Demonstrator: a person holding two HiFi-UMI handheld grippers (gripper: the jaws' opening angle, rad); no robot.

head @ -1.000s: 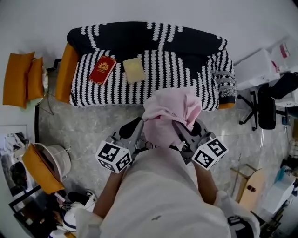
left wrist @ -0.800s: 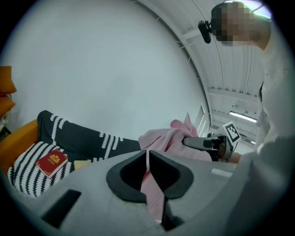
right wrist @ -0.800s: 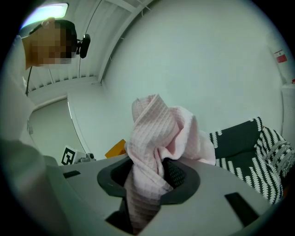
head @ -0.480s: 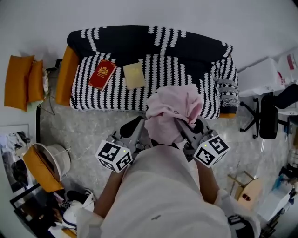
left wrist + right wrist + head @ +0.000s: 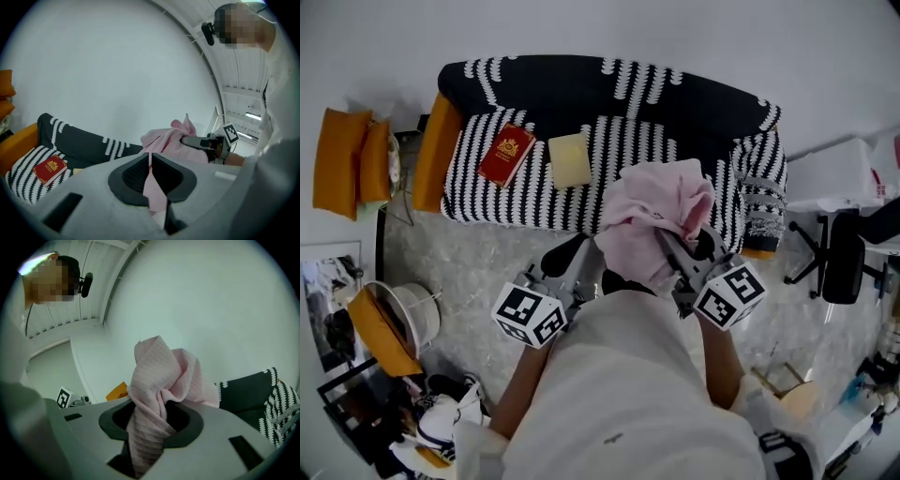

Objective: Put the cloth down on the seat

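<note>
A bunched pink cloth (image 5: 652, 217) hangs in the air between both grippers, just in front of the striped sofa seat (image 5: 647, 159) and over its front edge. My left gripper (image 5: 589, 274) is shut on a thin fold of the cloth (image 5: 152, 180). My right gripper (image 5: 675, 246) is shut on a thick wad of the cloth (image 5: 154, 413), which bulges up above its jaws. In the left gripper view the right gripper (image 5: 199, 140) shows beyond the cloth, holding its far side.
On the seat's left half lie a red booklet (image 5: 506, 154) and a pale yellow pad (image 5: 569, 160). An orange cushion (image 5: 436, 150) leans at the sofa's left end. A black office chair (image 5: 844, 253) stands at the right, a basket (image 5: 398, 323) and shoes at the lower left.
Both grippers have carried the cloth a little to the right and slightly toward the sofa. The grips are unchanged.
</note>
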